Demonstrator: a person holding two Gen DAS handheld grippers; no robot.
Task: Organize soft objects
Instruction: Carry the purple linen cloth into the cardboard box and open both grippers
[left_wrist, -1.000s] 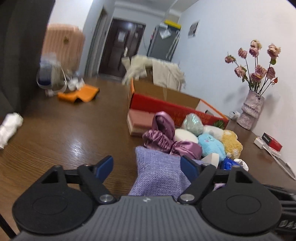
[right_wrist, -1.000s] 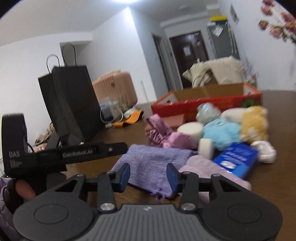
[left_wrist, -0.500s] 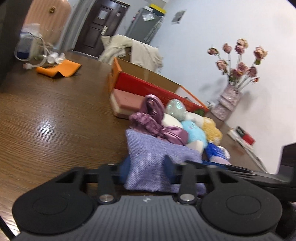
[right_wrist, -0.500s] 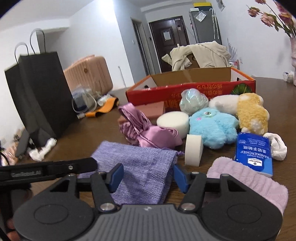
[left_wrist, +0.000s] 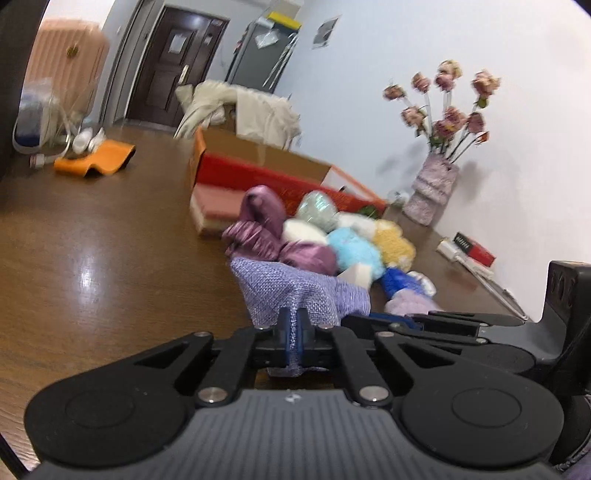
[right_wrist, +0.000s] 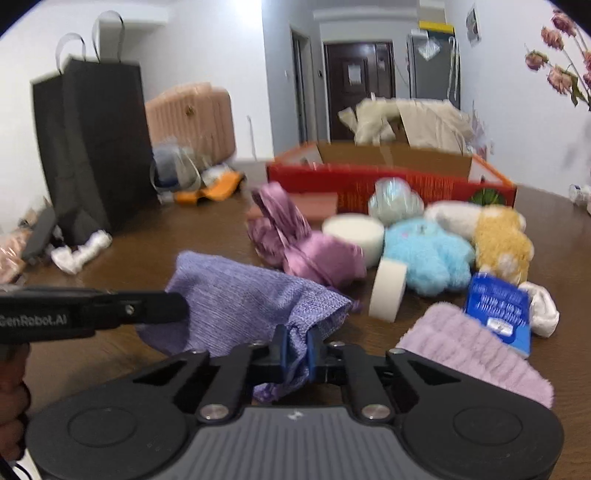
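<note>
A purple woven pouch (left_wrist: 295, 291) lies on the brown table (left_wrist: 110, 258), lifted at its near edge. My left gripper (left_wrist: 293, 332) is closing tight on that edge, its blue pads pressing the fabric. In the right wrist view my right gripper (right_wrist: 295, 350) is likewise closing on the pouch (right_wrist: 240, 299), pinching its near right corner. The left gripper (right_wrist: 177, 312) comes in from the left at the pouch's other side. Behind the pouch sit a purple satin cloth (right_wrist: 295, 240), a blue plush (right_wrist: 424, 254) and a yellow plush (right_wrist: 502, 243).
A red cardboard box (right_wrist: 369, 184) stands open behind the pile. A lilac fluffy towel (right_wrist: 472, 354), a blue tissue pack (right_wrist: 498, 306) and white sponges (right_wrist: 354, 230) lie to the right. A black paper bag (right_wrist: 92, 147) stands at the left, a flower vase (left_wrist: 432, 192) at the far right.
Both grippers stood open around the pouch's near edge and have closed on it. The pinched fabric now bunches up off the table between them.
</note>
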